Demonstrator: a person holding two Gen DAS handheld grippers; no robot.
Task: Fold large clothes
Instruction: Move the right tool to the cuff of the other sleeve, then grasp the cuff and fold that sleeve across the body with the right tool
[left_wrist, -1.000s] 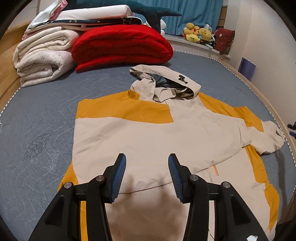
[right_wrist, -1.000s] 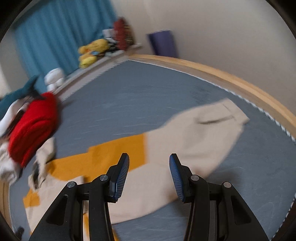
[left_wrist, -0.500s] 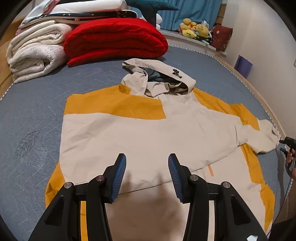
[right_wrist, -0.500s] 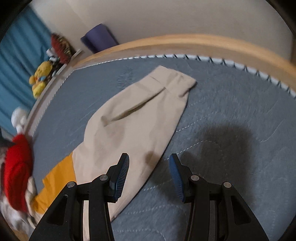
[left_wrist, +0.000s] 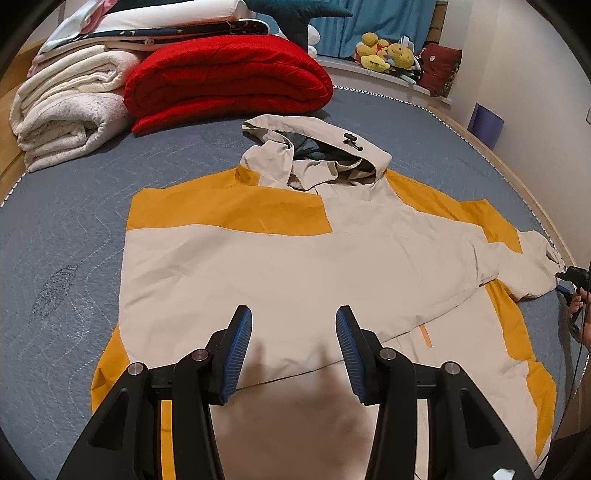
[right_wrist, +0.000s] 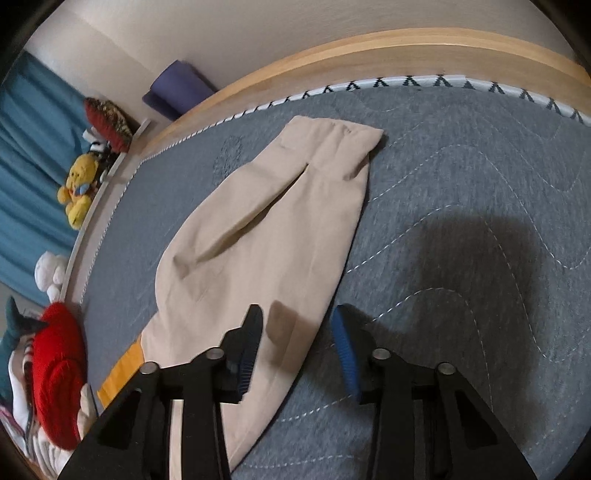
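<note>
Left claw (left_wrist: 293, 350): hovering with its jaws apart over the jacket's lower body, gripping nothing.
Right claw (right_wrist: 297, 350): jaws apart, straddling the sleeve (right_wrist: 266, 236) edge near the bed's side edge.
Jacket (left_wrist: 295, 266): lying spread flat mid-bed (left_wrist: 66, 221), hood (left_wrist: 317, 158) pointing toward the far edge.
Red blanket (left_wrist: 225, 77): lying folded by the far edge beside white blankets (left_wrist: 70, 110).

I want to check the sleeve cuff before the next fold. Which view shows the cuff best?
The right wrist view: the cuff lies flat, fully visible beyond the open right gripper. In the left wrist view it is only a small, distorted patch at the frame's right edge.
</note>
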